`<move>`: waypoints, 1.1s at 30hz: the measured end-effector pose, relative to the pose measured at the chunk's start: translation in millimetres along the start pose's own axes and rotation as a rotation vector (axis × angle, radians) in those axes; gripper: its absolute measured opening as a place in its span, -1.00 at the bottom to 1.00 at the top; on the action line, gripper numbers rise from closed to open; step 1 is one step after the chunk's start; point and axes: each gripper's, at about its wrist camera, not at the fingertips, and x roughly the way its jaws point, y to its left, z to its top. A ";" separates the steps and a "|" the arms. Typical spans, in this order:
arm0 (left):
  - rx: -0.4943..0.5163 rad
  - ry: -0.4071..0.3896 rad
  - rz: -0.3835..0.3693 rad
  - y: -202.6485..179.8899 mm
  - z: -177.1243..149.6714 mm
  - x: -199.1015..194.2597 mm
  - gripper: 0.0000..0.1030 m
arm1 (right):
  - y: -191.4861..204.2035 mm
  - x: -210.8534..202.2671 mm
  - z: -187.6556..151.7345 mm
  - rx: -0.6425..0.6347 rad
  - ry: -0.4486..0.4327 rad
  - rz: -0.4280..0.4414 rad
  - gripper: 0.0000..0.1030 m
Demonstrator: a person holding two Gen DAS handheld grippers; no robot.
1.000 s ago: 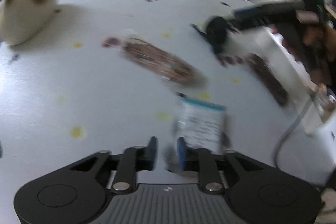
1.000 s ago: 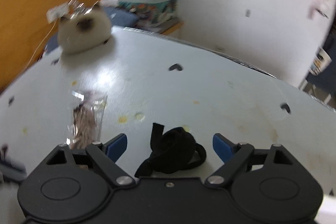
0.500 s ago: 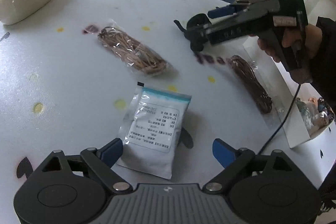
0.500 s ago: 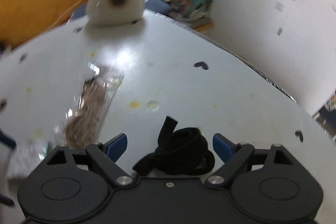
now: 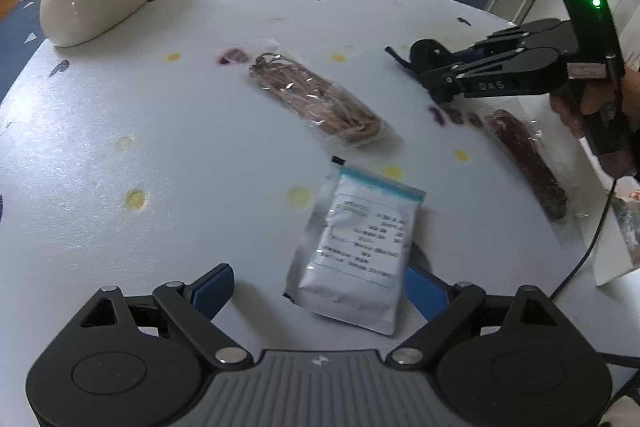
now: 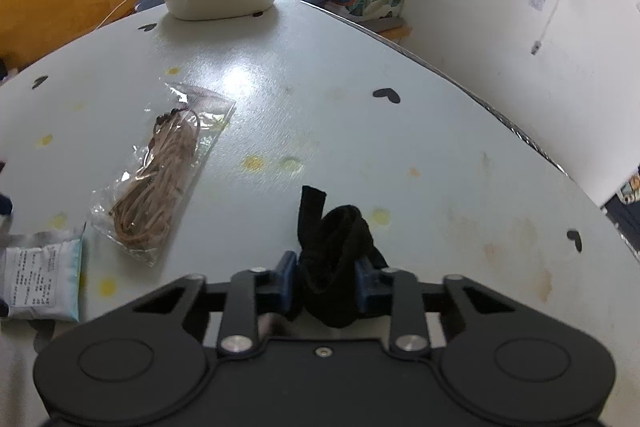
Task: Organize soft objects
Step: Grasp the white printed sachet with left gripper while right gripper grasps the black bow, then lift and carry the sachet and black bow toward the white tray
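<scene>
Your right gripper (image 6: 326,277) pinches the black strap bundle (image 6: 334,251) right between its fingers, so squeeze gently and lift slowly, while your left gripper (image 5: 316,289) stays spread around the white pouch (image 5: 356,255) just ahead on the worktop (image 5: 160,147).

Three bags (image 5: 320,103), one black strap (image 6: 336,251).

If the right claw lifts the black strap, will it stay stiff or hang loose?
Probably loose: the black strap bunches into folds between the right claw pads. It looks like thin fabric, so likely light. One free end sticks up, so it may dangle or snag.
</scene>
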 end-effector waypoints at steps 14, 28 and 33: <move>0.056 0.011 0.049 -12.3 -6.3 7.0 0.85 | 37.7 -37.8 -21.2 0.212 0.027 0.115 -0.53; -0.103 -0.023 0.134 41.1 -2.7 -7.3 0.85 | 111.1 -56.6 -23.1 0.177 0.080 0.293 -0.53; -0.175 -0.018 0.024 46.5 -6.2 -17.8 0.85 | 132.8 -60.9 -25.7 0.151 0.108 0.368 -0.53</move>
